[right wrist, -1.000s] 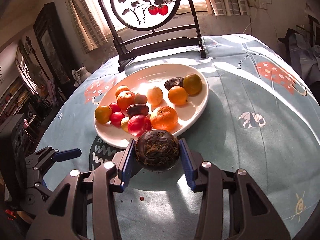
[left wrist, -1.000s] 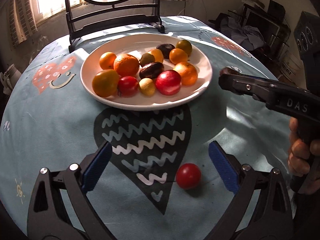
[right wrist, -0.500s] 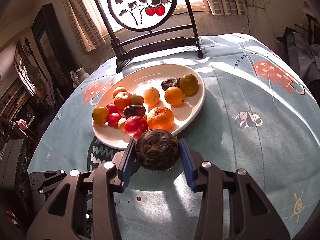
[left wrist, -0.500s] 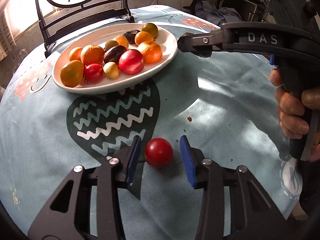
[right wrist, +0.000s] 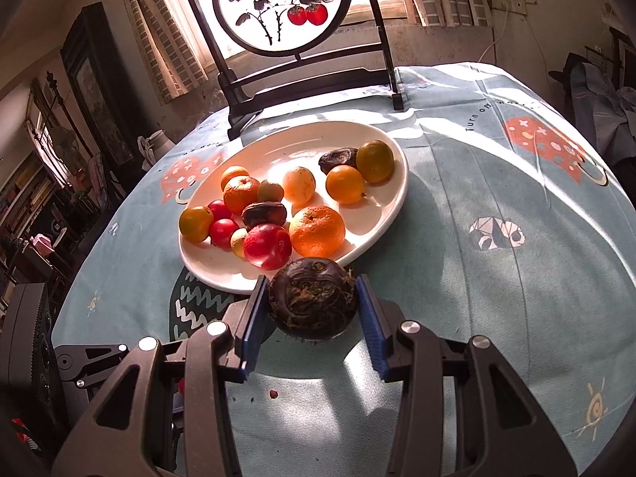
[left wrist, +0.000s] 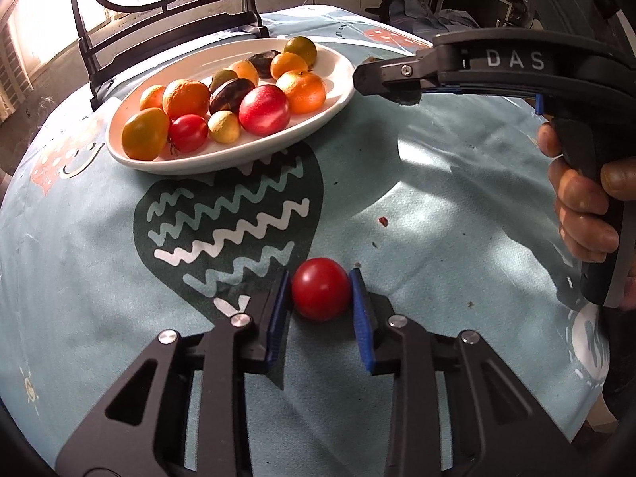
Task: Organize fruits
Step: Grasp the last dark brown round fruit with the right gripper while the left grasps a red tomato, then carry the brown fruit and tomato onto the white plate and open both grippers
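the left gripper point(left wrist: 321, 298) pinched a red tomato point(left wrist: 320, 293) on the tabletop point(left wrist: 437, 206); the right gripper point(right wrist: 313, 310) held a dark fruit point(right wrist: 312, 303), plate point(right wrist: 393, 202) at 12 o'clock.

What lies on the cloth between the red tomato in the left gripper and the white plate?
Only printed tablecloth, no fruit, between red tomato and white plate; the left wrist view shows it.

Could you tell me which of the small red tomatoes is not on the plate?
The red tomato between the left gripper fingers: it sits on the tablecloth, while the other small red ones lie on the white plate.
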Action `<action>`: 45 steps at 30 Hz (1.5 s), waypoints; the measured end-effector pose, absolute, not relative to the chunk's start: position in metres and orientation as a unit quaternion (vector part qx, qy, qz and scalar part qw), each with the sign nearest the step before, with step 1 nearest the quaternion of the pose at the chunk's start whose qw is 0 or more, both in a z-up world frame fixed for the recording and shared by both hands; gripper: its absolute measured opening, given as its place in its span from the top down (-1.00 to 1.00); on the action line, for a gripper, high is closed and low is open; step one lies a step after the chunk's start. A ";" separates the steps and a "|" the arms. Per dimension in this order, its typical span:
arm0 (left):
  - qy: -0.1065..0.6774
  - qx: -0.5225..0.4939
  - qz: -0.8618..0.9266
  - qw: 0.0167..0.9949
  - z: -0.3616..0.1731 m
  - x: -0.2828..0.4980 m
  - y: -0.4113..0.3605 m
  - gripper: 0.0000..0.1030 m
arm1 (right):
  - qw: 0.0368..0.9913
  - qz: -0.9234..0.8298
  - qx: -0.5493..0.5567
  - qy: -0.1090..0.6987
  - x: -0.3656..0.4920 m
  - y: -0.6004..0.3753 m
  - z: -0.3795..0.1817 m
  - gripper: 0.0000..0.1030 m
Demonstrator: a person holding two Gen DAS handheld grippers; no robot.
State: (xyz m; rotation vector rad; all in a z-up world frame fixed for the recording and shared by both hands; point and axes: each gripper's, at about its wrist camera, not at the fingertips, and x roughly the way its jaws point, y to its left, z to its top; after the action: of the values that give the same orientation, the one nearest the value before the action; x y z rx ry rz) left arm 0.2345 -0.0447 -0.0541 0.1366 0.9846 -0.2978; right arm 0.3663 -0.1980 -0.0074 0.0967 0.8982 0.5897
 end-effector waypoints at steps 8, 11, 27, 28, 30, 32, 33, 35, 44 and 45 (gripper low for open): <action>0.466 0.063 -0.144 0.871 -0.053 0.233 -0.043 0.45 | 0.855 0.290 0.042 0.429 0.362 -0.192 -0.011 0.14; 0.458 0.057 -0.142 0.876 -0.051 0.230 -0.040 0.46 | 0.853 0.300 0.037 0.425 0.357 -0.187 -0.012 0.14; 0.410 -0.003 -0.113 0.905 -0.030 0.210 -0.016 0.46 | 0.851 0.367 0.049 0.372 0.307 -0.174 0.003 0.13; 0.408 -0.009 -0.115 0.906 -0.027 0.209 -0.015 0.46 | 0.850 0.370 0.053 0.370 0.305 -0.174 0.005 0.13; 0.404 -0.013 -0.114 0.907 -0.019 0.211 -0.013 0.46 | 0.850 0.372 0.062 0.368 0.305 -0.176 0.010 0.13; 0.398 -0.013 -0.110 0.911 -0.009 0.216 -0.011 0.46 | 0.850 0.373 0.076 0.365 0.310 -0.179 0.015 0.13; 0.394 -0.015 -0.109 0.912 -0.003 0.220 -0.010 0.46 | 0.850 0.373 0.081 0.363 0.314 -0.180 0.019 0.13; 0.389 -0.019 -0.104 0.915 0.010 0.232 -0.006 0.46 | 0.855 0.367 0.084 0.357 0.324 -0.182 0.027 0.13; 0.384 -0.018 -0.051 0.922 0.037 0.347 0.008 0.46 | 0.878 0.325 0.086 0.340 0.410 -0.175 0.047 0.14; 0.387 -0.016 -0.044 0.921 0.035 0.363 0.010 0.46 | 0.879 0.322 0.087 0.341 0.419 -0.174 0.046 0.14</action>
State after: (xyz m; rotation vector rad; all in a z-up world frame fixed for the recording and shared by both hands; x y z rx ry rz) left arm 0.3634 0.0097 0.0350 -0.0339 0.7951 -0.0911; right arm 0.4190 -0.1742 0.0457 0.1812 0.7114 0.6712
